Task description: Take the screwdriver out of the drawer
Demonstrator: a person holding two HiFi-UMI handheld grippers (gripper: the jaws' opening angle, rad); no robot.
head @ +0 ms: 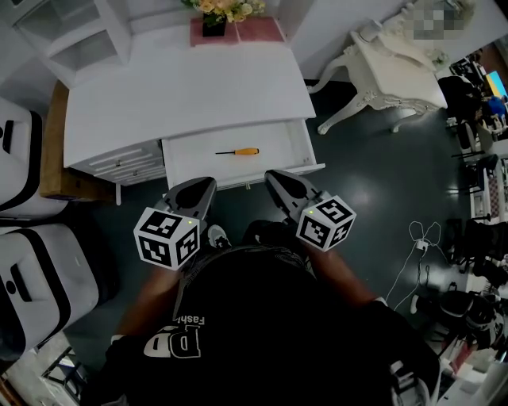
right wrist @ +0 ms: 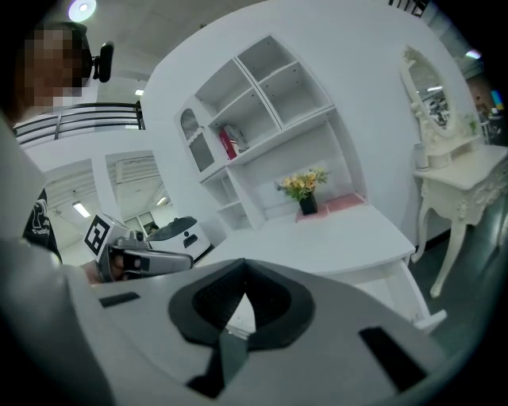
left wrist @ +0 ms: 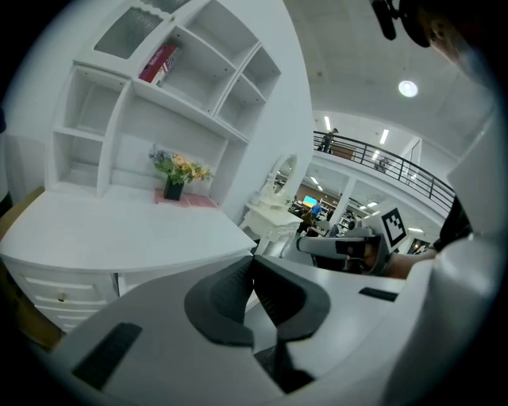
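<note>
The left hand-held gripper (head: 193,193) is hovering low in front of the person's dark shirt, just short of the open drawer's front edge. Its dark-padded jaws are pressing together at the tips, with nothing between them. To its left, two white rounded machines (head: 17,170) are standing on the dark floor beside the white table (head: 182,87). The shallow white drawer (head: 198,165) is standing pulled out from under the table's front edge. Inside it, the thin screwdriver with an orange handle and dark shaft (head: 238,151) is lying flat, roughly in the middle, its handle pointing right, apart from both grippers. At the back of the table, a bunch of yellow and pink flowers in a dark pot (head: 218,12) is sitting on a pink mat (head: 255,30). The right hand-held gripper (head: 282,182) is hovering beside the left one, its jaws also meeting at the tips and holding nothing. Farther right, an ornate white dressing table (head: 397,62) is standing well apart.
</note>
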